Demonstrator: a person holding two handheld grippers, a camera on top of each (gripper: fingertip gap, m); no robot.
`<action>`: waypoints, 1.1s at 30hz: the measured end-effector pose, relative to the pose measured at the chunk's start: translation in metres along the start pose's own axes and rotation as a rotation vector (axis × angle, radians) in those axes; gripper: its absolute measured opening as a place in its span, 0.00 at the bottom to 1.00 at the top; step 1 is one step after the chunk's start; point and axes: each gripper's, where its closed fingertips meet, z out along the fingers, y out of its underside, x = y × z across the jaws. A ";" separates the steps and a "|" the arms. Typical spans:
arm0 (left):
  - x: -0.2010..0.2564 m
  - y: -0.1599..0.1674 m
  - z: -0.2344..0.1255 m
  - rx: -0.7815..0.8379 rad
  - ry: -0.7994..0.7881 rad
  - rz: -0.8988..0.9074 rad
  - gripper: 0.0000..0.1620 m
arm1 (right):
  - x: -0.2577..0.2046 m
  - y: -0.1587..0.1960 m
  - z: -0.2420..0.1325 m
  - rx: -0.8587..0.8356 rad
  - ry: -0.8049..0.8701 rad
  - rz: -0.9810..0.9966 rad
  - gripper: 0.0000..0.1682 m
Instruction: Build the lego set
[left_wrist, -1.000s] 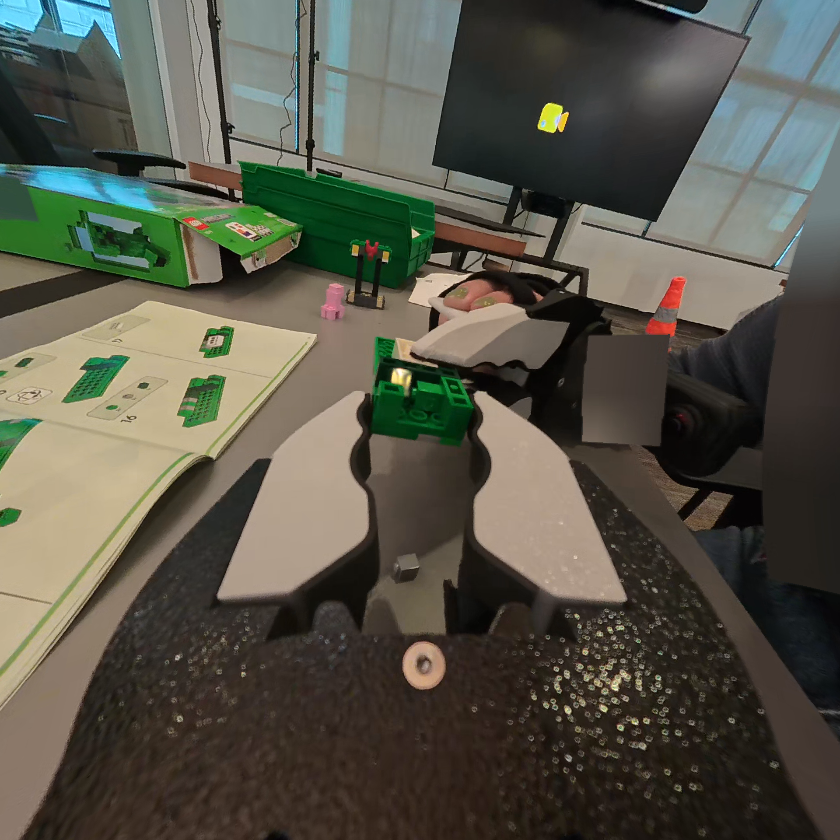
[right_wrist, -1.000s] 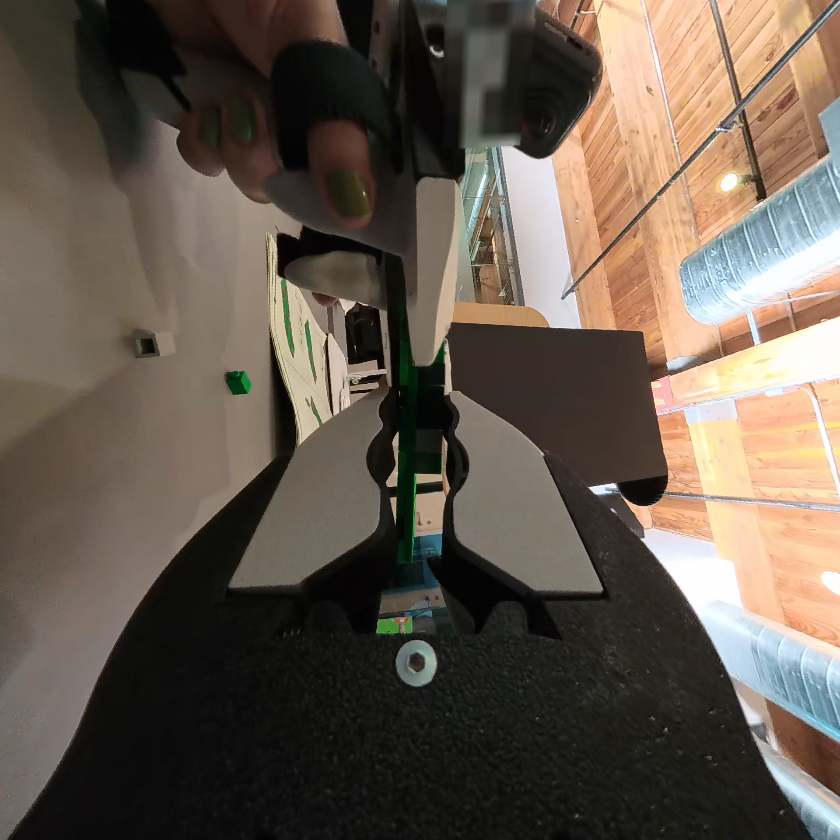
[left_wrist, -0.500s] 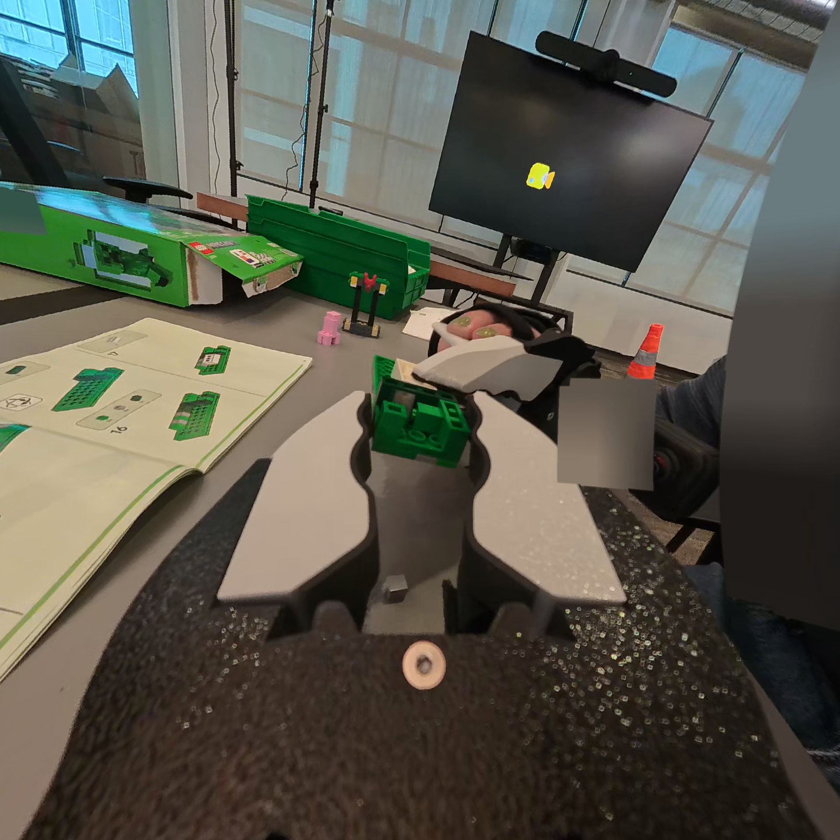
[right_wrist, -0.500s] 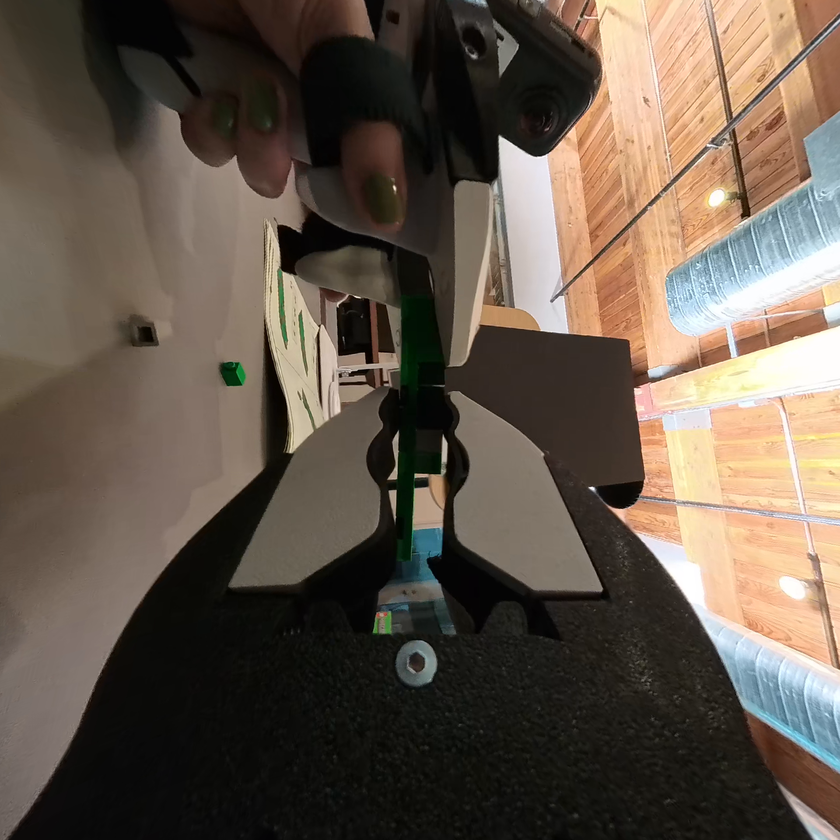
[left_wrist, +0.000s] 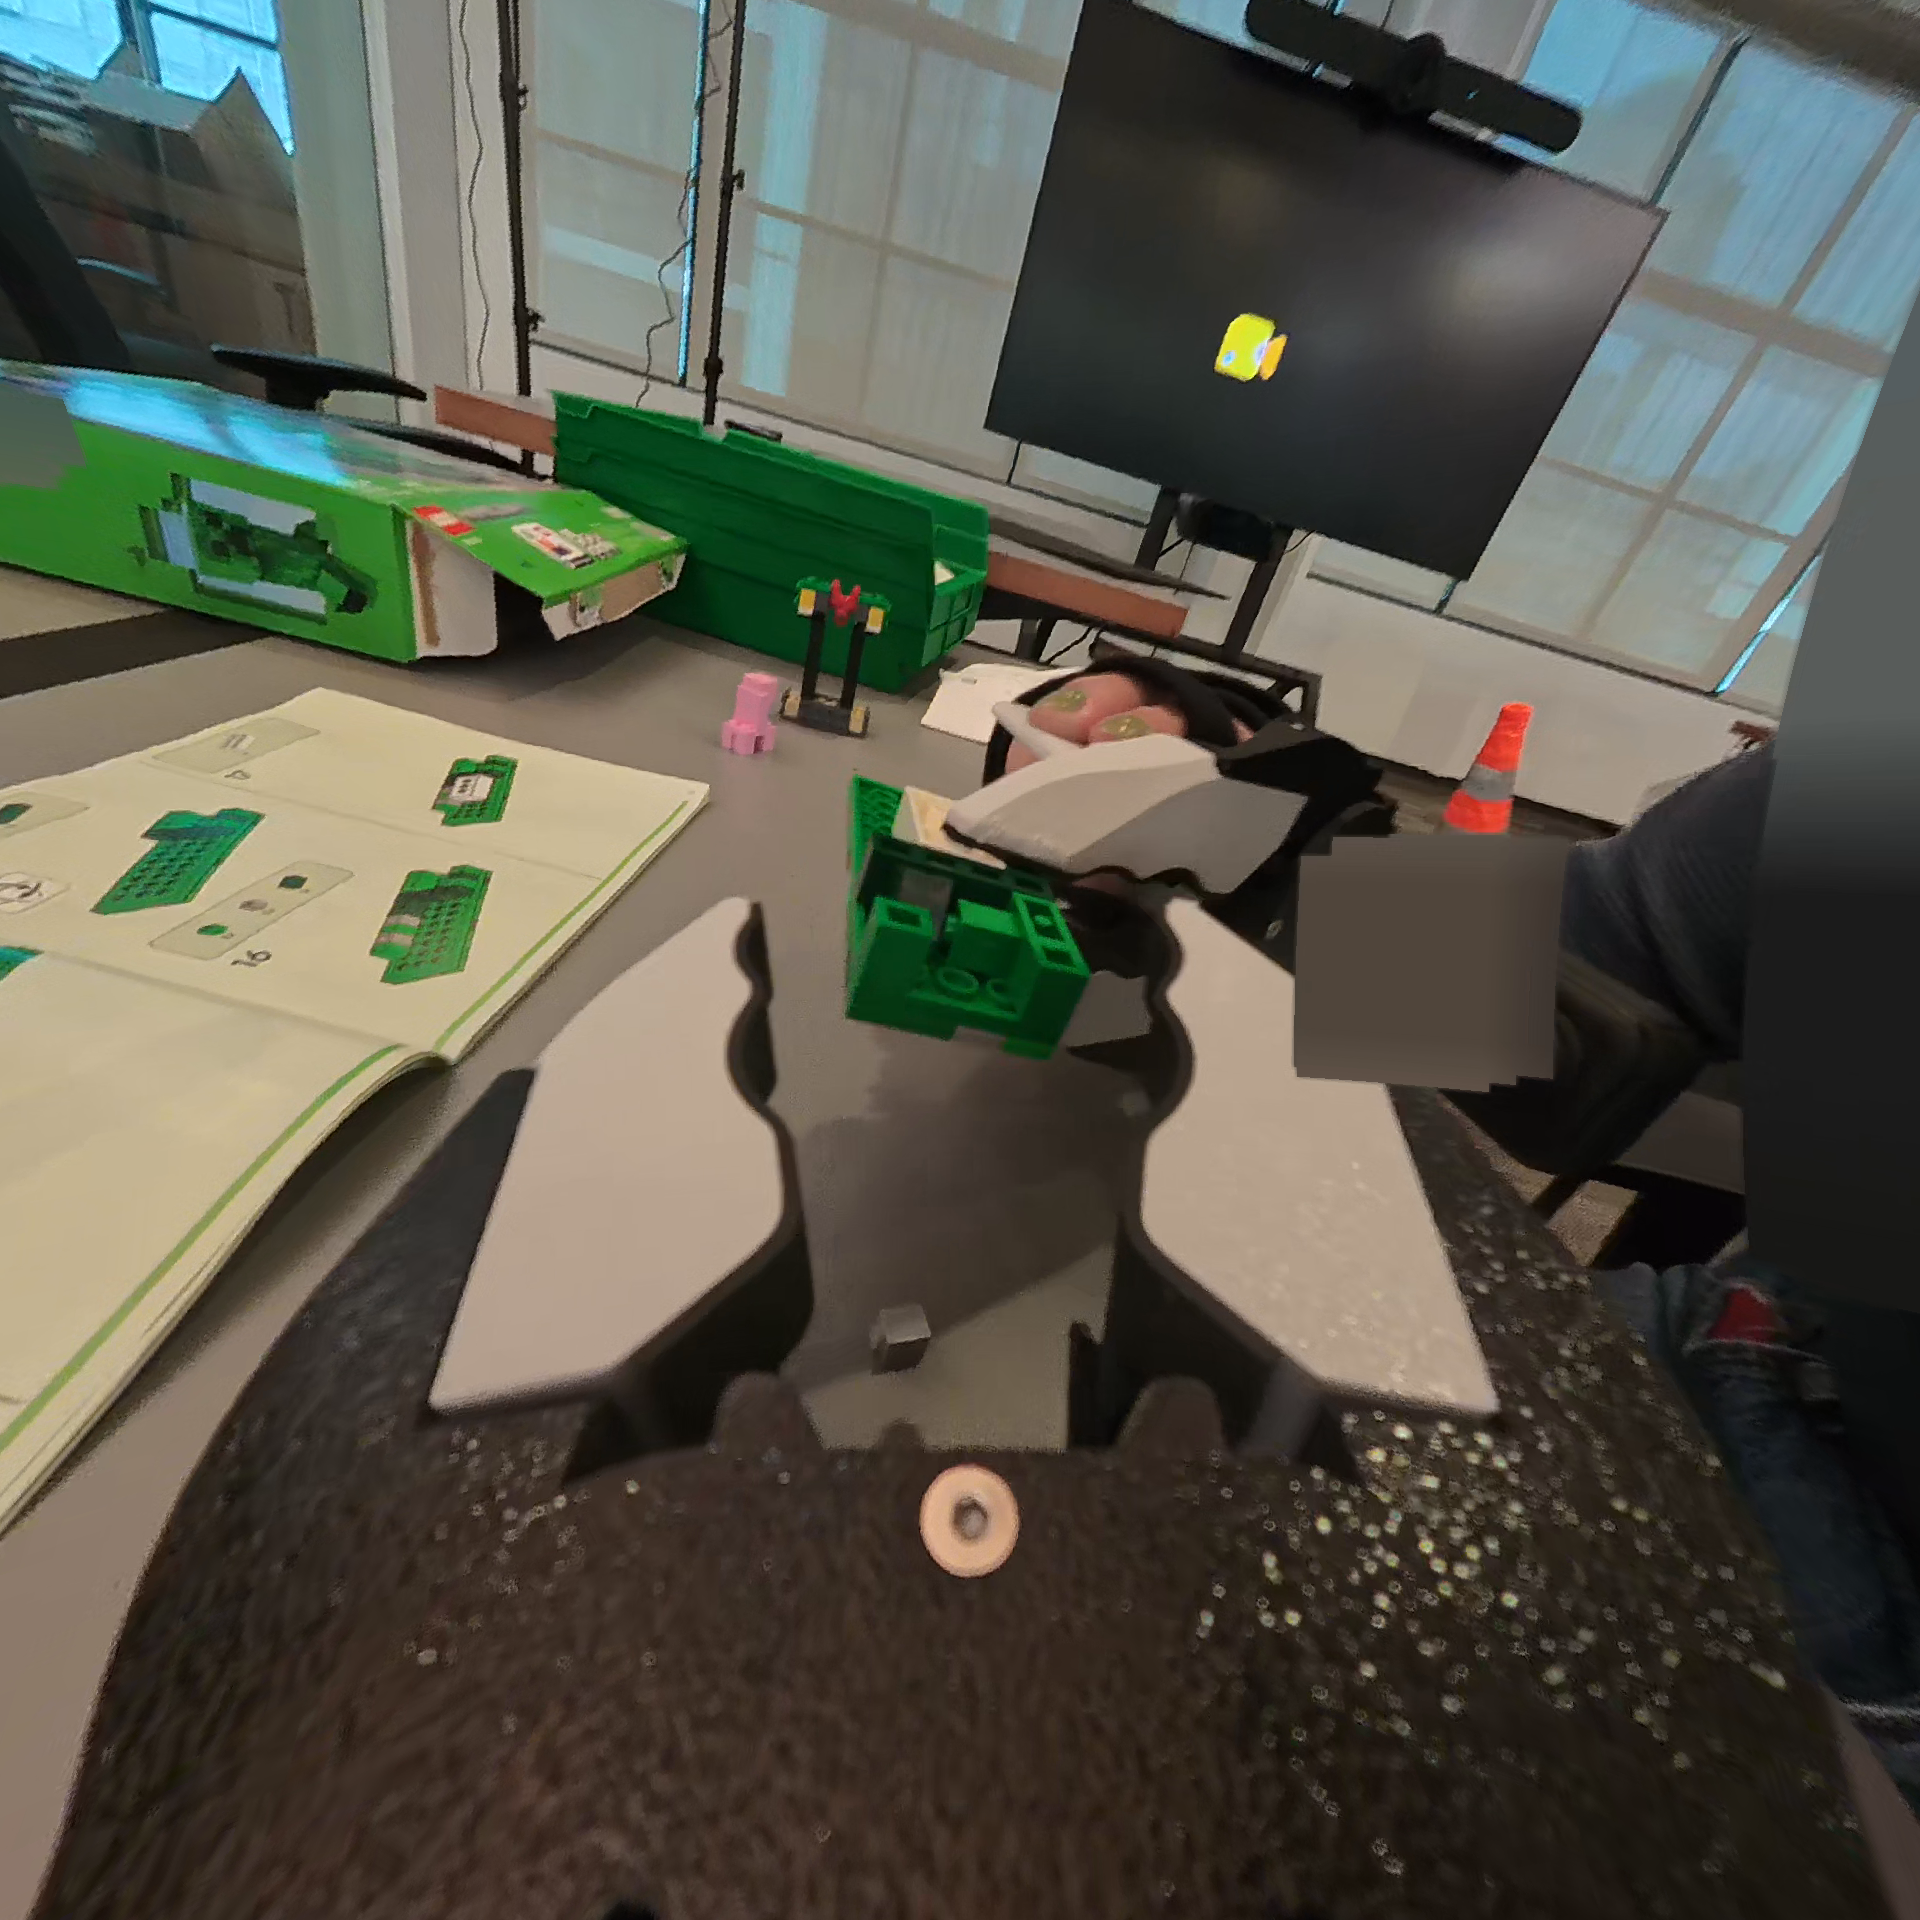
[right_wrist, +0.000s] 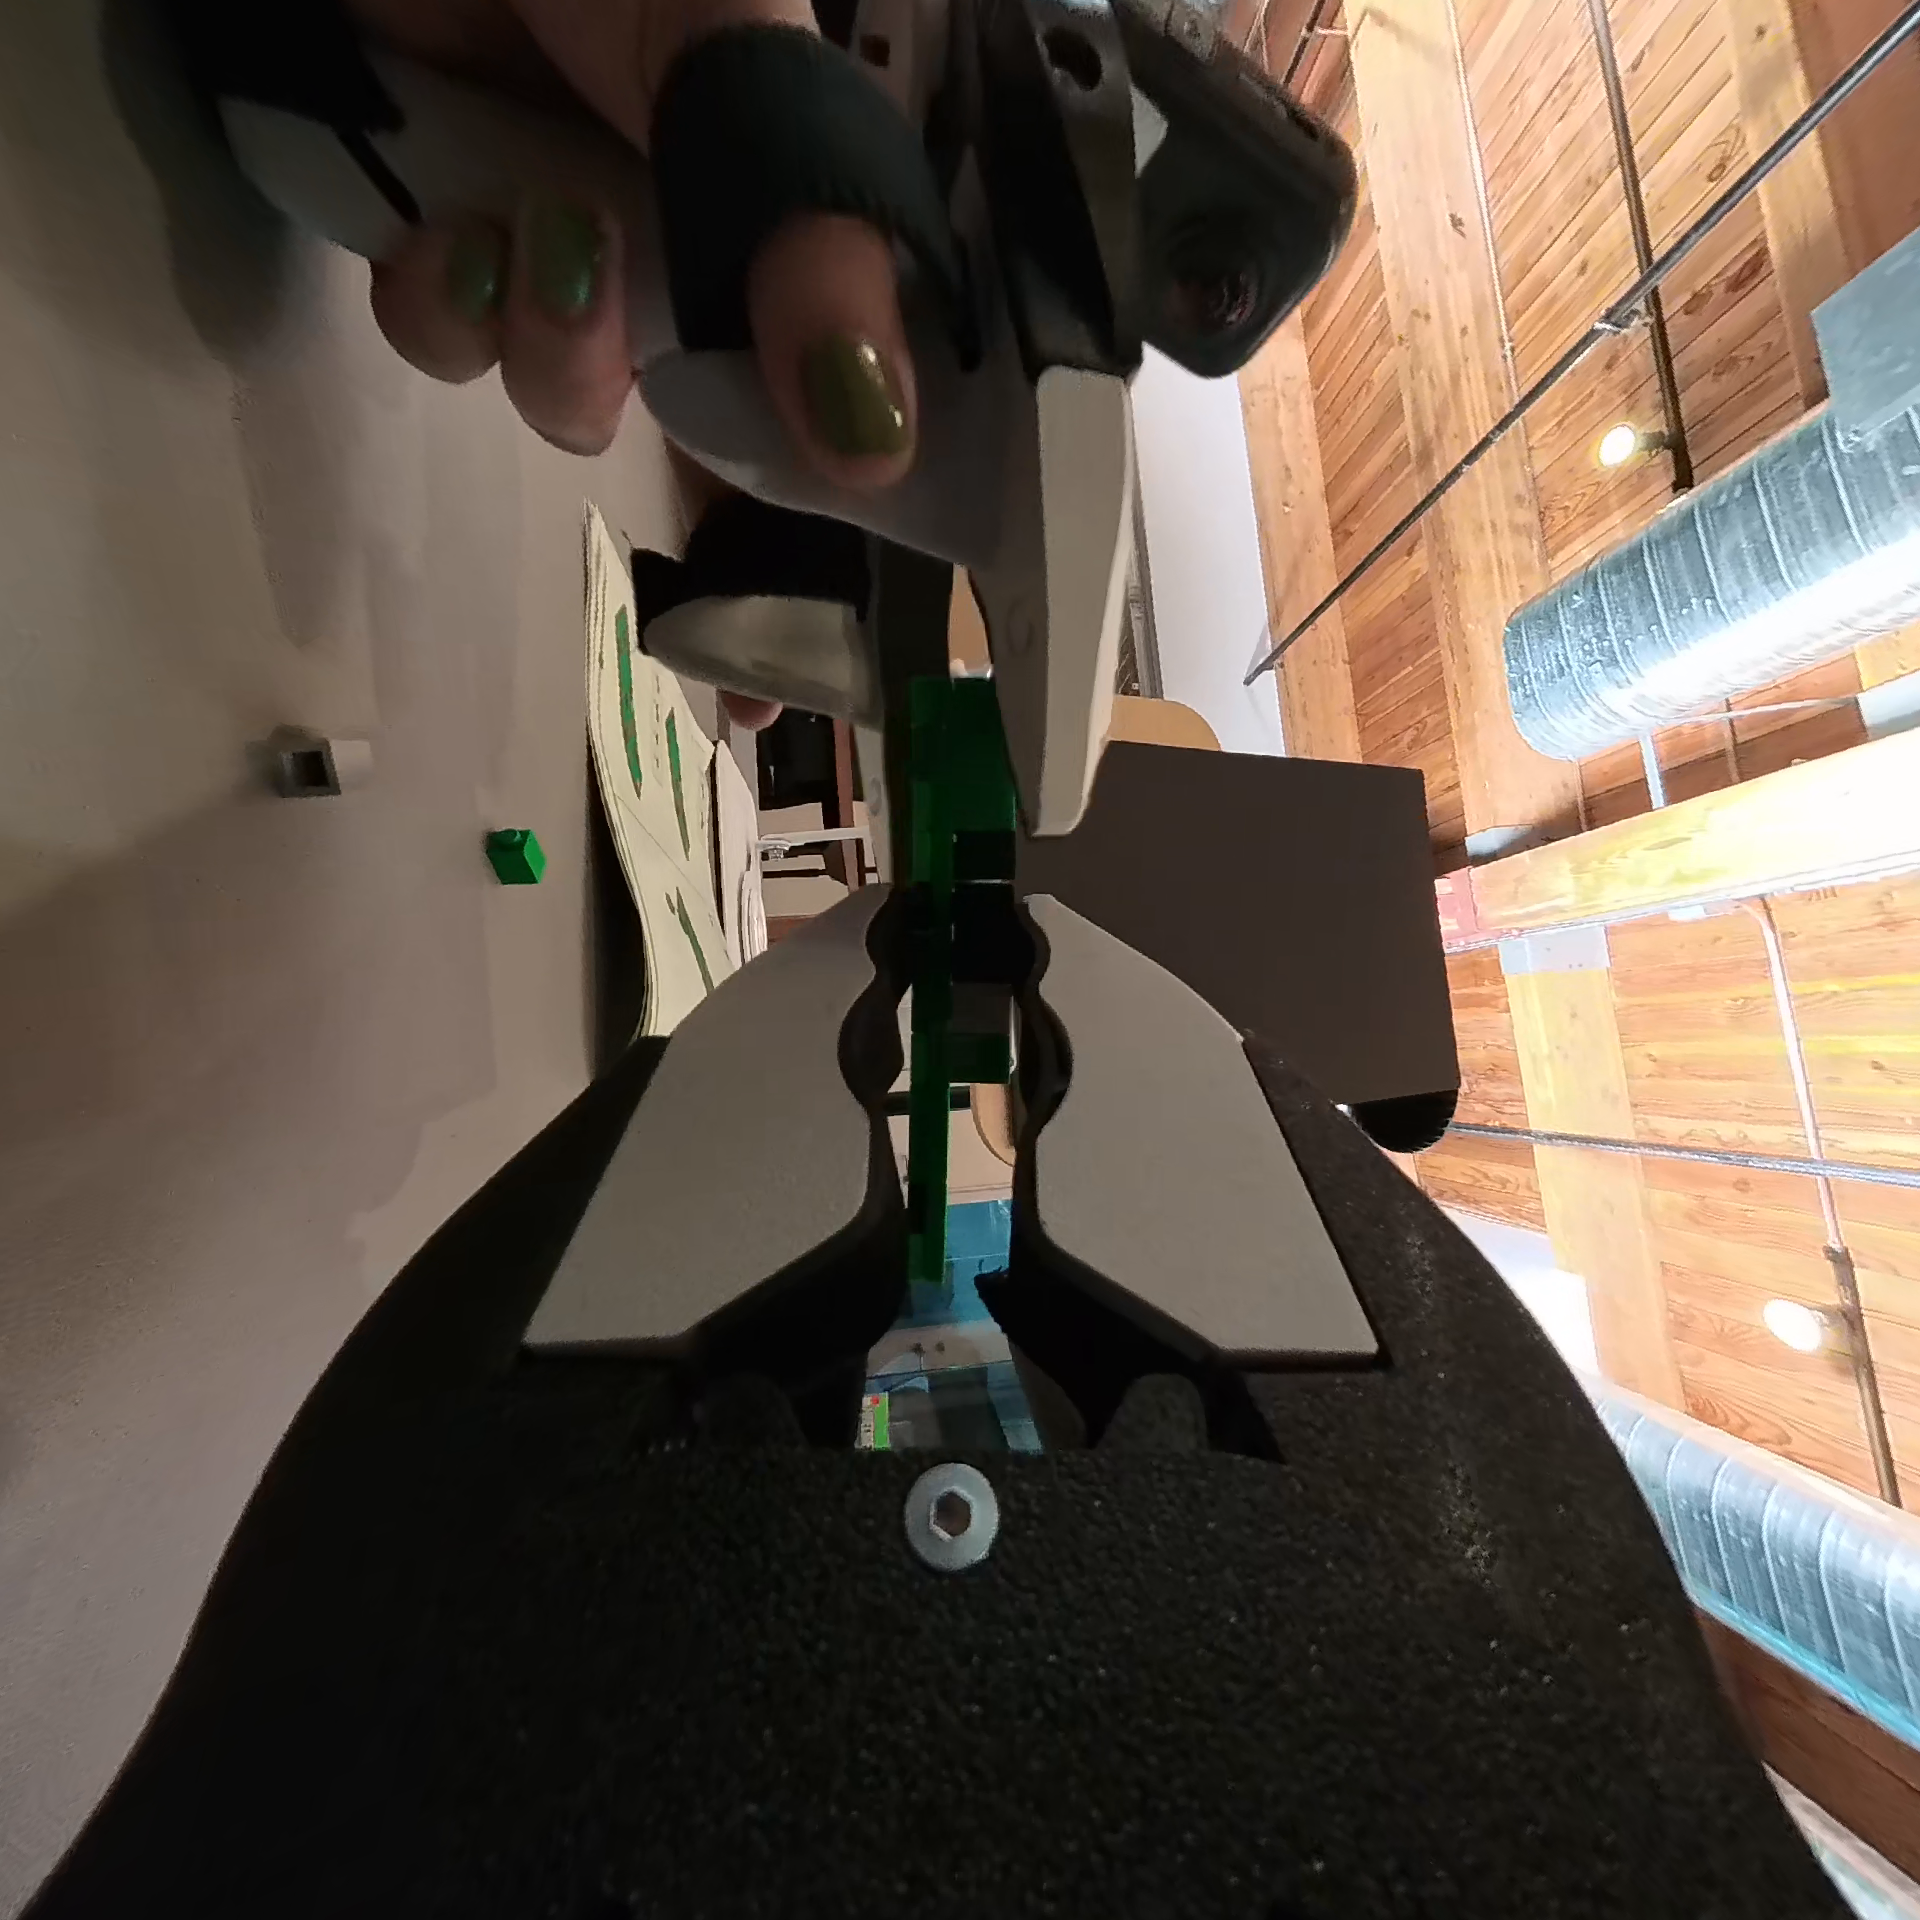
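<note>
A green lego assembly (left_wrist: 956, 966) hangs above the grey table (left_wrist: 727, 831), gripped by my right gripper (right_wrist: 956, 914), whose white finger (left_wrist: 1091, 831) comes in from the right in the left wrist view. In the right wrist view the assembly (right_wrist: 940, 790) stands edge-on between the shut jaws. My left gripper (left_wrist: 961, 925) is open, its fingers spread on both sides of the assembly and apart from it. In the right wrist view it (right_wrist: 914, 675) reaches in from above, held by a hand. A small grey piece (left_wrist: 899, 1340) lies on the table under the left gripper.
An open instruction booklet (left_wrist: 260, 935) lies at left. Behind it are a green box (left_wrist: 260, 540), a green bin (left_wrist: 769, 551), a pink figure (left_wrist: 750, 717) and a small black-and-green build (left_wrist: 836, 665). The right wrist view shows a grey piece (right_wrist: 301, 764) and a green brick (right_wrist: 514, 857). Left and right tips are no more than a few centimetres apart. The small grey piece (left_wrist: 899, 1340) is about equally far from each gripper, around 9 cm.
My left gripper has opened and let go of the green assembly. The right gripper keeps its hold, and the assembly sits slightly tilted and lower in the left wrist view.
</note>
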 end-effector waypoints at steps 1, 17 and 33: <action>-0.002 0.002 0.001 -0.015 -0.018 0.006 0.46 | 0.000 0.000 0.000 0.000 0.001 0.000 0.11; -0.005 -0.010 -0.004 0.083 -0.067 0.029 0.24 | 0.006 -0.005 0.000 0.014 0.035 -0.002 0.16; -0.025 -0.030 -0.028 0.277 -0.157 -0.054 0.24 | 0.020 0.050 -0.009 -0.010 -0.060 0.877 0.16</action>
